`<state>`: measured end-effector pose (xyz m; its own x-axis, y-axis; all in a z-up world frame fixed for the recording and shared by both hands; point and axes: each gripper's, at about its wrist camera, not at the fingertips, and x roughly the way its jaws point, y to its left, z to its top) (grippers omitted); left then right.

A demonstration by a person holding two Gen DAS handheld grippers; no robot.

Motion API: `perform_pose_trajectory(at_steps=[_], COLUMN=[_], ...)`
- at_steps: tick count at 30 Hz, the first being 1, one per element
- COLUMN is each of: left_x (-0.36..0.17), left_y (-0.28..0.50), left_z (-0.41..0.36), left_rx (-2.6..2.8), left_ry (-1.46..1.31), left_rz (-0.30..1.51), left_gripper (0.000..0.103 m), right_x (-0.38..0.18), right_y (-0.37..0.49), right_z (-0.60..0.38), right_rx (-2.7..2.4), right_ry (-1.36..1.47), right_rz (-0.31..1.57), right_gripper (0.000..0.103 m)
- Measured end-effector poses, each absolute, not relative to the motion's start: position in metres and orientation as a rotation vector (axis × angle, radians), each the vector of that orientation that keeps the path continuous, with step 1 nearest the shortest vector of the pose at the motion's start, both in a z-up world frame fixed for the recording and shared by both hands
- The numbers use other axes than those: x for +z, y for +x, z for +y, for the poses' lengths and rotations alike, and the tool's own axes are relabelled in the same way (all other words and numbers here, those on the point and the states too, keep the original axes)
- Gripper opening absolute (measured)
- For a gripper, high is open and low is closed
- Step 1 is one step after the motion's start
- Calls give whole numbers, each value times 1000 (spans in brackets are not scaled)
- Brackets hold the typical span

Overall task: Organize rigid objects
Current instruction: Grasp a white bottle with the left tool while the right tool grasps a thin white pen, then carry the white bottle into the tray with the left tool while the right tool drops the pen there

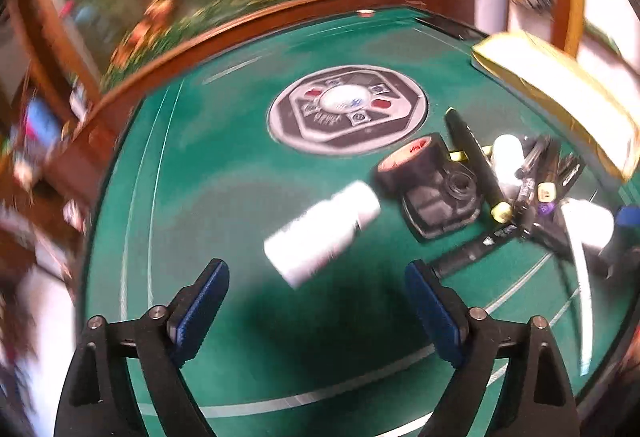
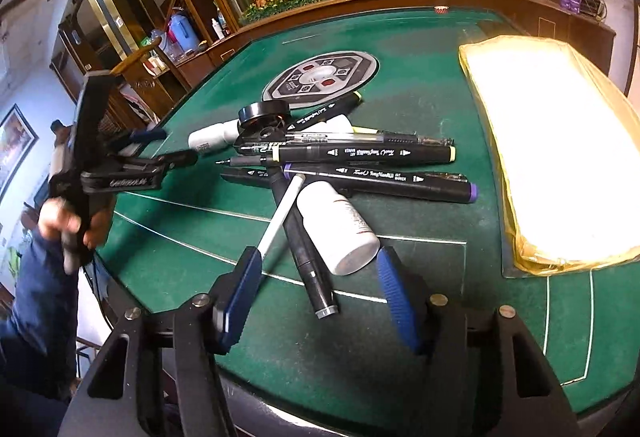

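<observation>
A pile of rigid items lies on the green felt table [image 2: 420, 109]. It holds black markers [image 2: 364, 153], a thin white pen [image 2: 280, 213], a roll of black tape [image 2: 262, 113], a black plastic part [image 1: 440, 201] and white bottles. My right gripper [image 2: 320, 289] is open and empty, its jaws either side of a white bottle [image 2: 340, 229] and a black marker [image 2: 308, 257]. My left gripper [image 1: 316, 301] is open and empty just short of another white bottle [image 1: 324, 233]; the right wrist view shows it at the left [image 2: 160, 153].
A gold-edged flat box [image 2: 560, 157] lies at the table's right side. A round grey control panel [image 2: 320, 77] sits at the table's centre. A wooden rail and a flower display stand behind the table. Shelves stand at the left.
</observation>
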<state>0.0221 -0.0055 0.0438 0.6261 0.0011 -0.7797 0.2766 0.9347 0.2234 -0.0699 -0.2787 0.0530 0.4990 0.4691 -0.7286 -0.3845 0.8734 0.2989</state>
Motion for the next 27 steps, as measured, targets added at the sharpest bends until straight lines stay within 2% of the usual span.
perform_pose_trajectory(at_steps=[4,6,8,9,12,16,24,26,27], left_x=[37,25,16,16,15,14,12,12,12], left_y=[46,61,71,73,75,52,28,29,29], left_z=[-15,-17,-16,-14,-8,-11,-16,-12,-12], left_rx=[-241,-237,-231,-238,-237,-179,-206,-215,-217], left_ry=[472,507,495,460,343,253,185,155,148], left_rz=[925,962,1001,995,1018,1010,981,985,983], left_gripper=[89,76,68,59,36,36,36,36,36], right_x=[51,53,54,56,56,51,29,26,25], right_y=[-74,-77,-79,-81,-81,-79,-56,-50,-48], right_z=[-283,-284,-284,-282,-275,-258,-223,-219,-216], right_rx=[528,528,542,558,575,621,589,573,558], right_ry=[121,117,118,120,114,109,107,112,94], right_rz=[920,918,921,925,940,986,1104,1114,1112], right_gripper=[60,60,51,46,39,31,30,26,21])
